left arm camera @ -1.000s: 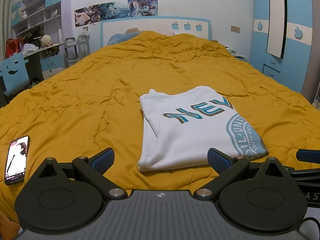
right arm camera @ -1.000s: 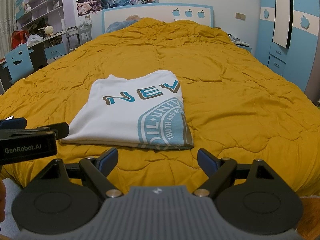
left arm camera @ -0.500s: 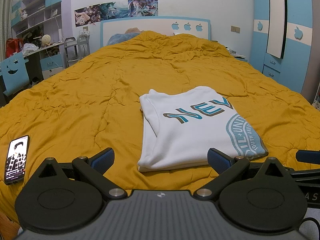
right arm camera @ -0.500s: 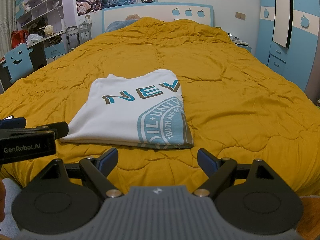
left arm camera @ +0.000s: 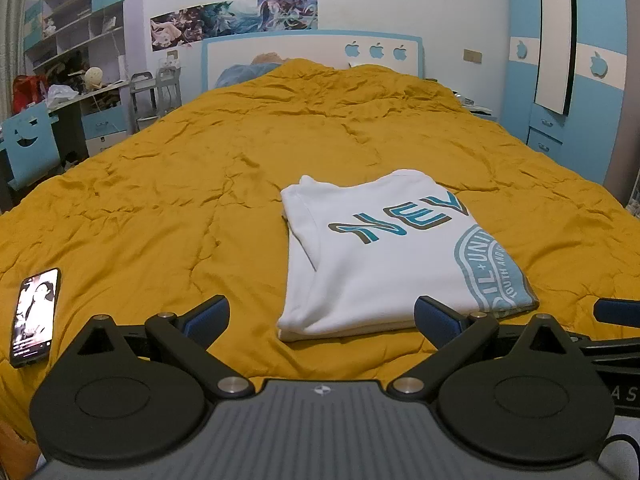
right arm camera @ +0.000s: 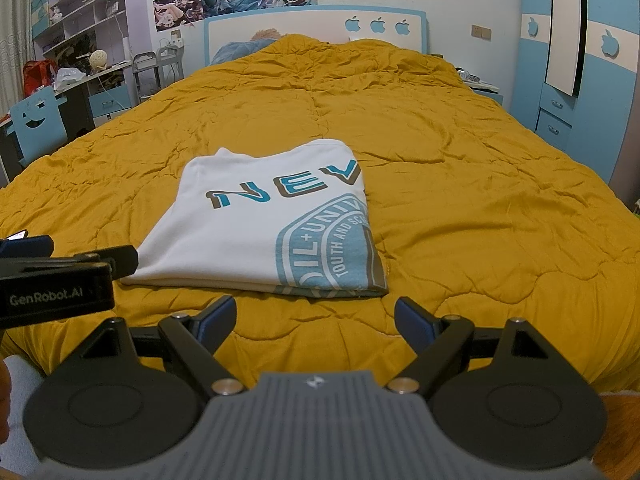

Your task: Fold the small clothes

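A white T-shirt (left arm camera: 384,256) with teal lettering and a round teal print lies folded into a rectangle on the mustard-yellow bedspread (left arm camera: 180,184); it also shows in the right wrist view (right arm camera: 264,228). My left gripper (left arm camera: 322,314) is open and empty, just short of the shirt's near edge. My right gripper (right arm camera: 316,318) is open and empty, just short of the shirt's near right corner. The left gripper's side shows in the right wrist view (right arm camera: 56,276), and one right fingertip (left arm camera: 616,312) shows at the left wrist view's right edge.
A phone (left arm camera: 35,316) with a lit screen lies on the bedspread at the near left. A desk, blue chair (right arm camera: 38,126) and shelves stand left of the bed. A blue wardrobe (right arm camera: 580,80) stands on the right, the headboard (right arm camera: 316,26) at the far end.
Both grippers and the shirt have stayed put. Only the picture on the phone's screen has changed.
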The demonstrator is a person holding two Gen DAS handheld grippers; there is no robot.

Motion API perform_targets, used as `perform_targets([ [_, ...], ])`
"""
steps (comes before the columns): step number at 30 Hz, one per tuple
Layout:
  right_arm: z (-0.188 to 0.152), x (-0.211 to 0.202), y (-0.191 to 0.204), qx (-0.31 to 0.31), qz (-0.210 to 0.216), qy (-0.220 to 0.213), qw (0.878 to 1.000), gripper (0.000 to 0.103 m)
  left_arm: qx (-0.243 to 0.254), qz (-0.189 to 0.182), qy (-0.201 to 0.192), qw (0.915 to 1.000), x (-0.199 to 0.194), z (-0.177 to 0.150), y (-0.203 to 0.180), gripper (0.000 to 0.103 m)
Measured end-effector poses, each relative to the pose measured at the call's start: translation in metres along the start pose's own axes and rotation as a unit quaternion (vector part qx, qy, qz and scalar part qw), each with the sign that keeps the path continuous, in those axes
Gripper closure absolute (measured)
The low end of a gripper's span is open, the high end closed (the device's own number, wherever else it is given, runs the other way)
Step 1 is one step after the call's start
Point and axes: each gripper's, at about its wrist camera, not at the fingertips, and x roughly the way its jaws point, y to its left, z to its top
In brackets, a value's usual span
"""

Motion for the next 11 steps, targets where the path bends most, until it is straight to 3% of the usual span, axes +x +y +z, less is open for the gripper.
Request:
perform_targets([
  [11,0.0,-0.0003,0.0005,0.0,0.0,0.0,1.0,0.021,0.005,-0.001,-0.004,1.0,-0.0016,0.0005,0.0005,0.0],
])
